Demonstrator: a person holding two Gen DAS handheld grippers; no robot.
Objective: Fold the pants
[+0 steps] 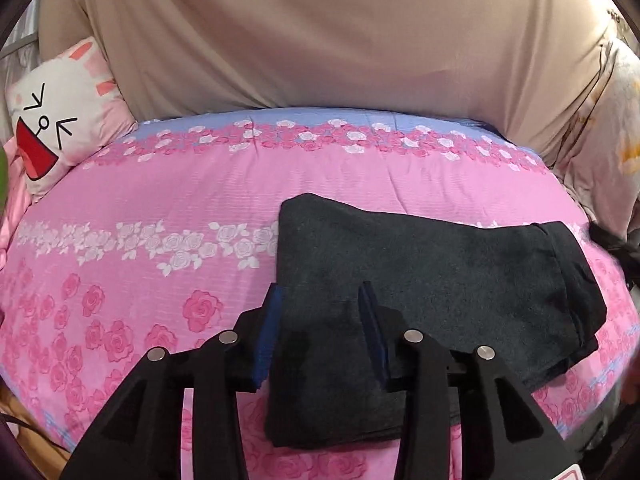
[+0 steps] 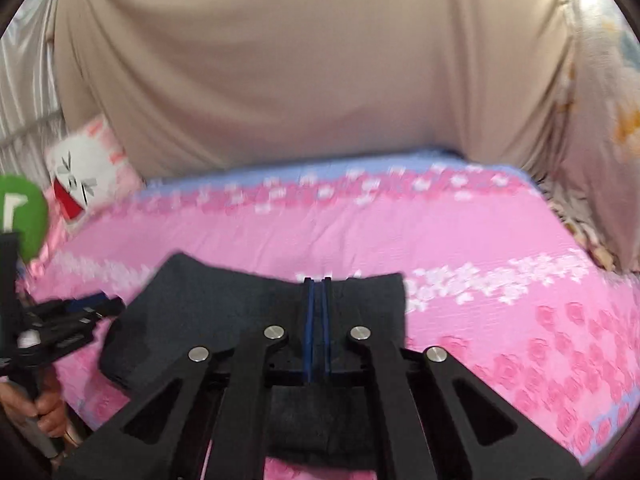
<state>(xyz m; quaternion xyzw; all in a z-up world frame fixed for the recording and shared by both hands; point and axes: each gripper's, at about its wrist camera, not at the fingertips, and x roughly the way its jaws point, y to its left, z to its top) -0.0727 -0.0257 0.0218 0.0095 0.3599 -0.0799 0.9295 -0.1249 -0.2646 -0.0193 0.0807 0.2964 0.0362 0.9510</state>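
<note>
The dark grey pants (image 1: 420, 288) lie folded into a compact stack on the pink floral bedsheet (image 1: 160, 200). My left gripper (image 1: 320, 304) is open, its blue pads spread over the stack's near left part, holding nothing. In the right wrist view the pants (image 2: 224, 312) lie under my right gripper (image 2: 317, 300), whose blue pads are pressed together over the dark cloth; no cloth shows between them. The left gripper (image 2: 100, 306) shows at that view's left edge, held by a hand.
A white cartoon-face pillow (image 1: 60, 120) sits at the back left of the bed. A beige cloth-covered backrest (image 1: 320, 40) rises behind the bed. A pale floral cushion (image 1: 608, 128) stands at the right. A green round marker (image 2: 20, 216) sits on the left device.
</note>
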